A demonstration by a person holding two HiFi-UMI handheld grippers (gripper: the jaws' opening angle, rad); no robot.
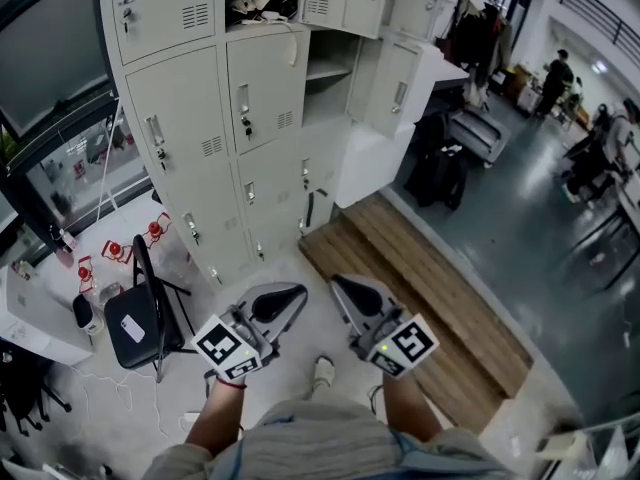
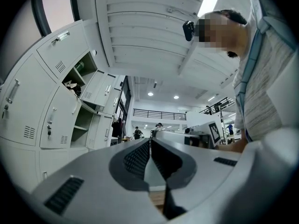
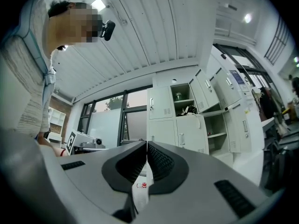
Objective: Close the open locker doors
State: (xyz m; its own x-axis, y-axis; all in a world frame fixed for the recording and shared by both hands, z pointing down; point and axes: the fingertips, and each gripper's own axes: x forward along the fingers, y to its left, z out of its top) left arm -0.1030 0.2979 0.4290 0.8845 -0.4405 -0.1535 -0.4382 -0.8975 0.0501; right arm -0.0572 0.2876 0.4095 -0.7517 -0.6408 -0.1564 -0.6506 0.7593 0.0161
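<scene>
1. The lockers [image 1: 190,118] are showing smooth, matt, pale-painted metal.
2. Beside the lockers, the platform [image 1: 440,288] is showing grained wood planks.
3. Farther from the lockers, the floor [image 1: 520,218] is gleaming dark and glossy.

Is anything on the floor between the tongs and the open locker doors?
Nothing visible: bare floor lies between the left tongs, the right tongs and the open doors; the chair stands off to the left.
</scene>
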